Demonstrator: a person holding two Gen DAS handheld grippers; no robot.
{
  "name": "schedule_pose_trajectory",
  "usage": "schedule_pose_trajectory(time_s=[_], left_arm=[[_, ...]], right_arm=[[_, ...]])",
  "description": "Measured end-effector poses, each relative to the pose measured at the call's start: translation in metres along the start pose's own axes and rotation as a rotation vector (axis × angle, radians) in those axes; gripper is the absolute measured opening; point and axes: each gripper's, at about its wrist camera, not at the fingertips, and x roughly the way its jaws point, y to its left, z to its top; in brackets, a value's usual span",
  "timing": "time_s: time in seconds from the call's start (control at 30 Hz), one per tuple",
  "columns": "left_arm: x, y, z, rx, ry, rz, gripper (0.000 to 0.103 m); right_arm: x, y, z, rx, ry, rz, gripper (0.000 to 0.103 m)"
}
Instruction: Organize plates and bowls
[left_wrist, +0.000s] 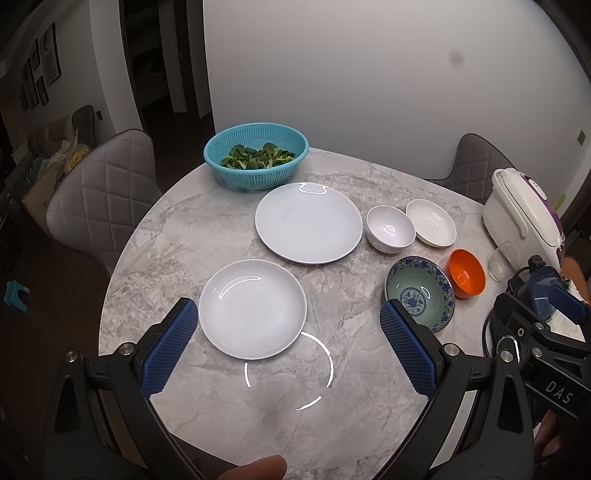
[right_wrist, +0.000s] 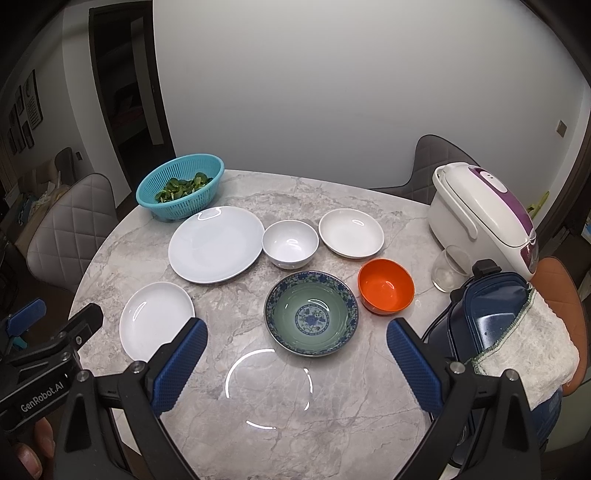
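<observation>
On the round marble table (left_wrist: 184, 229) lie a large white plate (left_wrist: 308, 222) (right_wrist: 216, 244), a smaller white plate (left_wrist: 253, 308) (right_wrist: 156, 320), a white bowl (left_wrist: 390, 229) (right_wrist: 290, 242), a shallow white dish (left_wrist: 431, 222) (right_wrist: 351, 232), a blue-patterned green bowl (left_wrist: 419, 293) (right_wrist: 312, 313) and an orange bowl (left_wrist: 466, 273) (right_wrist: 386, 286). My left gripper (left_wrist: 290, 314) is open and empty, just short of the smaller plate. My right gripper (right_wrist: 297, 332) is open and empty, just short of the patterned bowl.
A teal colander of greens (left_wrist: 256, 155) (right_wrist: 180, 191) stands at the back left. A white rice cooker (right_wrist: 484, 218) (left_wrist: 524, 214), a glass (right_wrist: 448, 268) and a blue appliance under a cloth (right_wrist: 517, 339) stand at the right. Padded chairs (left_wrist: 99, 199) surround the table.
</observation>
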Motion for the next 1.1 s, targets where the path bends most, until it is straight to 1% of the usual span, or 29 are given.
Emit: schedule_pose_trajectory(time_s=[0.07,0.17,0.2,0.27,0.3,0.33,0.4,0.43,0.47,0.5,0.53,0.57,0.6,0.63,0.67,0.7,0.73,0.77,0.8,0.83,0.9,0.93,0.97,1.0,1.03,1.07,1.1], left_arm=[[0.006,0.000,-0.007,-0.004,0.014,0.001,0.100],[0.024,0.001,-0.018,-0.002,0.040,0.012,0.100],[0.028,0.005,-0.025,-0.009,0.051,-0.003,0.100],[0.036,0.016,-0.031,-0.044,0.060,-0.056,0.100],[0.039,0.024,-0.039,-0.075,0.064,-0.082,0.100],[0.048,0.031,-0.039,-0.091,0.085,-0.096,0.100],[0.064,0.050,-0.044,-0.121,0.143,-0.163,0.101],[0.073,0.061,-0.044,-0.135,0.162,-0.189,0.103],[0.082,0.068,-0.042,-0.130,0.166,-0.180,0.103],[0.088,0.075,-0.042,-0.102,0.145,-0.145,0.103],[0.091,0.082,-0.037,-0.073,0.100,-0.119,0.103],[0.098,0.089,-0.032,-0.044,0.085,-0.106,0.103],[0.109,0.094,-0.026,-0.011,0.129,-0.101,0.103],[0.126,0.102,-0.015,0.008,0.206,-0.105,0.103],[0.146,0.114,-0.002,-0.012,0.287,-0.120,0.102],[0.163,0.129,0.009,-0.055,0.324,-0.146,0.101],[0.179,0.143,0.025,-0.090,0.327,-0.185,0.101],[0.194,0.154,0.041,-0.090,0.319,-0.217,0.101],[0.210,0.160,0.056,-0.058,0.323,-0.221,0.101],[0.227,0.163,0.071,-0.018,0.336,-0.224,0.101],[0.259,0.164,0.100,0.057,0.342,-0.277,0.101],[0.277,0.159,0.114,0.102,0.343,-0.291,0.101],[0.292,0.155,0.123,0.154,0.344,-0.311,0.101],[0.309,0.151,0.132,0.203,0.351,-0.335,0.101],[0.324,0.147,0.137,0.250,0.365,-0.350,0.100],[0.338,0.144,0.140,0.285,0.383,-0.357,0.096],[0.352,0.142,0.144,0.308,0.402,-0.367,0.090]], right_arm=[[0.002,0.003,-0.003,-0.001,0.002,0.006,0.100],[0.012,-0.007,-0.003,-0.001,0.006,0.030,0.100],[0.016,-0.010,-0.003,0.001,0.007,0.051,0.100],[0.025,-0.015,-0.007,0.007,0.012,0.105,0.100],[0.030,-0.019,-0.009,0.014,0.015,0.144,0.100],[0.035,-0.024,-0.009,0.027,0.021,0.194,0.100],[0.049,-0.031,-0.010,0.076,0.041,0.289,0.100],[0.056,-0.035,-0.011,0.111,0.057,0.336,0.100],[0.062,-0.038,-0.011,0.146,0.068,0.383,0.099],[0.067,-0.040,-0.010,0.182,0.076,0.429,0.099],[0.071,-0.041,-0.009,0.215,0.073,0.469,0.097],[0.075,-0.041,-0.006,0.240,0.063,0.501,0.097],[0.078,-0.041,-0.004,0.261,0.051,0.529,0.097],[0.082,-0.039,-0.001,0.285,0.037,0.561,0.097],[0.087,-0.038,0.003,0.314,0.031,0.591,0.097],[0.094,-0.035,0.006,0.349,0.032,0.624,0.097],[0.102,-0.031,0.009,0.394,0.039,0.665,0.097],[0.112,-0.027,0.012,0.443,0.049,0.710,0.097],[0.120,-0.022,0.016,0.488,0.056,0.739,0.096],[0.128,-0.016,0.019,0.529,0.058,0.751,0.091],[0.146,-0.001,0.026,0.592,0.065,0.765,0.087],[0.156,0.007,0.029,0.619,0.069,0.762,0.082],[0.168,0.013,0.033,0.646,0.083,0.747,0.077],[0.180,0.019,0.035,0.668,0.101,0.727,0.075],[0.192,0.024,0.037,0.688,0.115,0.701,0.071],[0.205,0.027,0.039,0.710,0.135,0.675,0.068],[0.219,0.029,0.039,0.737,0.156,0.657,0.066]])
